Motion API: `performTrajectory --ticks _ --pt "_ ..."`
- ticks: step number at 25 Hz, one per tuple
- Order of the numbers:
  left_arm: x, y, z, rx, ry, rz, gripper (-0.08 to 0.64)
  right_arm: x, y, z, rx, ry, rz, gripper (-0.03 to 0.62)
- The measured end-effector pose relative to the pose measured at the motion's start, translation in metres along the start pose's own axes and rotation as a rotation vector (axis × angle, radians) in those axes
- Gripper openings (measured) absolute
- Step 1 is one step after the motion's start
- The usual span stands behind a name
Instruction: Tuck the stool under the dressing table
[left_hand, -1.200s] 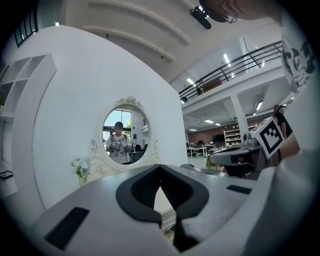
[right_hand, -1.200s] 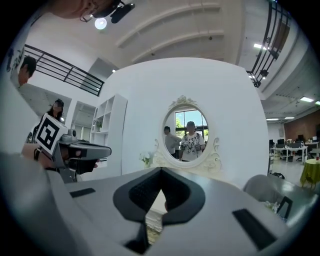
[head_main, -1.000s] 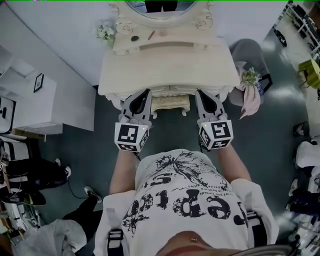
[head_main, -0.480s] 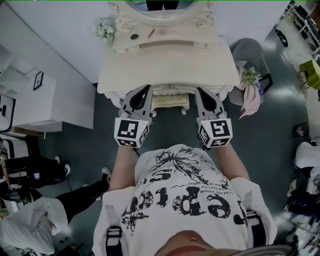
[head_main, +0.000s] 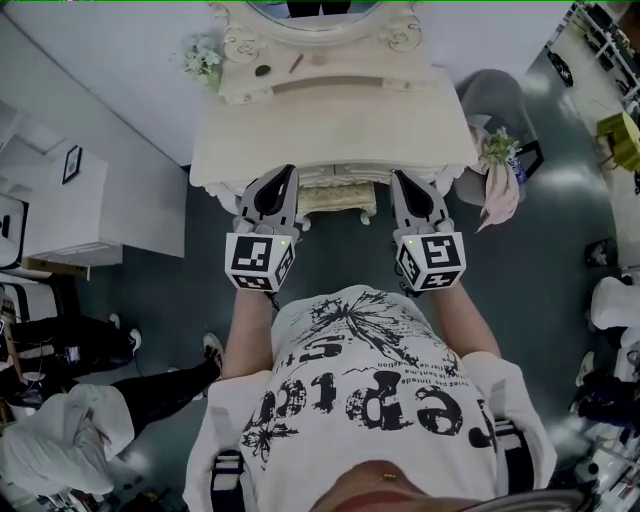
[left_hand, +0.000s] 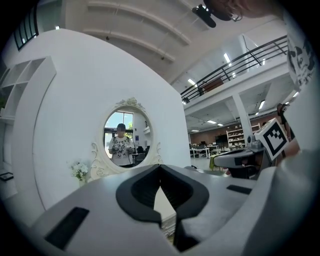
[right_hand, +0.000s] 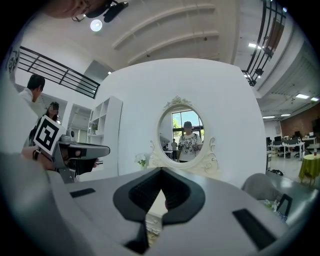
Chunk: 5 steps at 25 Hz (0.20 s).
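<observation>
The cream dressing table (head_main: 330, 130) with its oval mirror (left_hand: 124, 143) stands against the white wall. Only the near edge of the cream stool (head_main: 340, 201) shows below the tabletop's front edge. My left gripper (head_main: 283, 173) is at the stool's left side and my right gripper (head_main: 400, 178) at its right side, tips at the table's front edge. Both are shut with the tips touching and nothing between them. Part of the stool's carved frame (left_hand: 169, 222) shows through the left gripper's (left_hand: 160, 166) jaw gap, and the stool (right_hand: 152, 220) shows likewise past the right gripper (right_hand: 161, 170).
A grey chair (head_main: 495, 105) with a pink cloth and a flower bunch (head_main: 498, 150) stands right of the table. White shelving (head_main: 60, 200) is at the left. A bystander's legs (head_main: 160, 385) are at the lower left. Small items and white flowers (head_main: 200, 55) lie on the tabletop's raised shelf.
Both grippers have moved forward toward the table, and less of the stool shows. The bystander at the lower left has stepped closer.
</observation>
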<state>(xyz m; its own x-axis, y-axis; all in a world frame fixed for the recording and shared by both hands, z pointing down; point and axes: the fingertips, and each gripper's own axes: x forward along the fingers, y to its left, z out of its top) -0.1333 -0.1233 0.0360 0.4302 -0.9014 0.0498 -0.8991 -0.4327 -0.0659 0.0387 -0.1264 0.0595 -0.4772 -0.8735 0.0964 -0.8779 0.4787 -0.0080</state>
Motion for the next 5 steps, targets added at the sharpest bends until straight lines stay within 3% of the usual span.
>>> performTrajectory --ticks 5 --pt "0.0051 -0.0032 -0.0014 -0.003 0.004 -0.005 0.02 0.0013 -0.0034 -0.0013 -0.025 -0.003 0.005 0.017"
